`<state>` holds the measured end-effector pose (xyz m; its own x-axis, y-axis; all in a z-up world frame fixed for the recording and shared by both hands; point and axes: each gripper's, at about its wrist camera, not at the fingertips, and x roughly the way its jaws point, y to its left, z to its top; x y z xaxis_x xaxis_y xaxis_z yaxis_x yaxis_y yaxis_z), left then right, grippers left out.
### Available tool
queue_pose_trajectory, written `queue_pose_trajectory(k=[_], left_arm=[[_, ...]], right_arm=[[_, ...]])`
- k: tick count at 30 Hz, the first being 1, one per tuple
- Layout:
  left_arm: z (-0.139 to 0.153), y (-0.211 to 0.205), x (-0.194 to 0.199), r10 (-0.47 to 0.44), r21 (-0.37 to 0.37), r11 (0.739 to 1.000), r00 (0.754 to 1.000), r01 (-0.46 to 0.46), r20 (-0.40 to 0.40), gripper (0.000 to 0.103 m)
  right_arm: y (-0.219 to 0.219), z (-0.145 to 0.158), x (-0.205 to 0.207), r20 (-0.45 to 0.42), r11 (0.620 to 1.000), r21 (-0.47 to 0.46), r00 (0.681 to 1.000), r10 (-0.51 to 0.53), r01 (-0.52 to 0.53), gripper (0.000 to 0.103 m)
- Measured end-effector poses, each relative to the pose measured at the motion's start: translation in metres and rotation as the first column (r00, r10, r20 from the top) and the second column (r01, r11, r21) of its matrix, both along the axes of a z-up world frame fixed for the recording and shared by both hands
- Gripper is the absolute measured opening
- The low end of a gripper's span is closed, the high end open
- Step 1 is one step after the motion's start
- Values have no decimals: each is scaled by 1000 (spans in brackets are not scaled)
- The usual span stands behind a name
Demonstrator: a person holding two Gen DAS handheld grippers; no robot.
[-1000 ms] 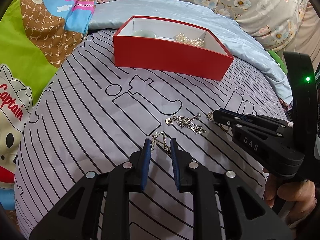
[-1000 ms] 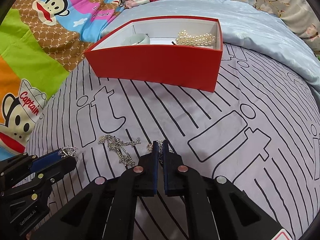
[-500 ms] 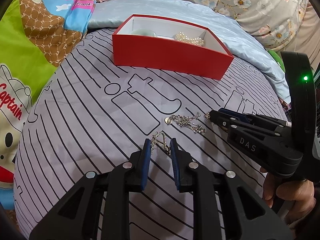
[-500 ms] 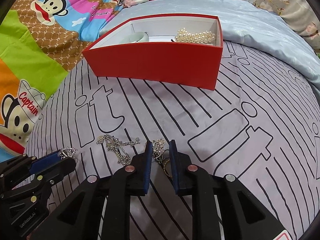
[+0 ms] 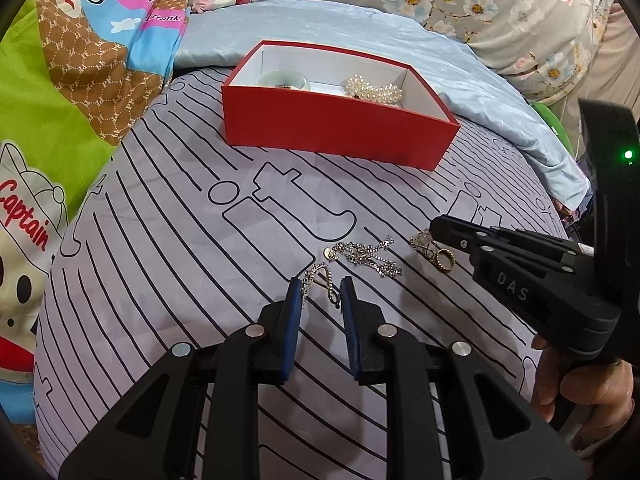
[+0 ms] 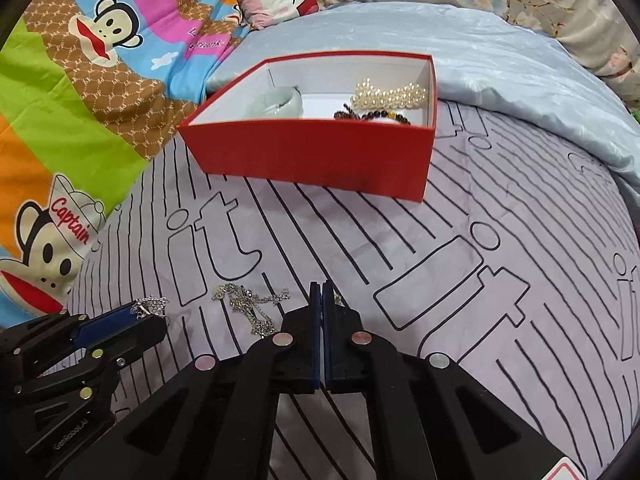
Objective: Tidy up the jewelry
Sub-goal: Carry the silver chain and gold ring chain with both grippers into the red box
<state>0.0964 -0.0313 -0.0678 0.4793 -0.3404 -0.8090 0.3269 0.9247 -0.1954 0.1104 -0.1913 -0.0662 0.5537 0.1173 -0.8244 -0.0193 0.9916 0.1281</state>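
Jewelry is lying loose on your striped sheet [image 5: 168, 264]: your left gripper [image 5: 320, 292] is straddling a sparkly chain [image 5: 320, 278], fingers apart, while your right gripper [image 6: 322, 292] has just been closing, tips together beside a gold ring [image 5: 445, 259].

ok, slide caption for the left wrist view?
Left claw open around a chain; red box beyond.

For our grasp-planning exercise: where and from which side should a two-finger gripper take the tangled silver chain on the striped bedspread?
Probably the bunched middle of the silver chain, where strands cross, approached from above with fingers straddling its short width. It lies flat and limp on the bedspread, offering no raised edge sideways, and its round tag lies flat too.
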Motion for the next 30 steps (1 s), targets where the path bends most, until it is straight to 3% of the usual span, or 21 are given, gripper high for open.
queue_pose_trajectory(k=[12, 30], left_arm=[[29, -3, 3, -14, -17, 1000, 999, 15, 50, 19], [108, -20, 49, -19, -40, 999, 972, 29, 234, 19]], right_arm=[[-4, 51, -9, 90, 1000, -3, 996, 2, -2, 1], [-18, 119, 7, 206, 1000, -13, 979, -5, 7, 1]])
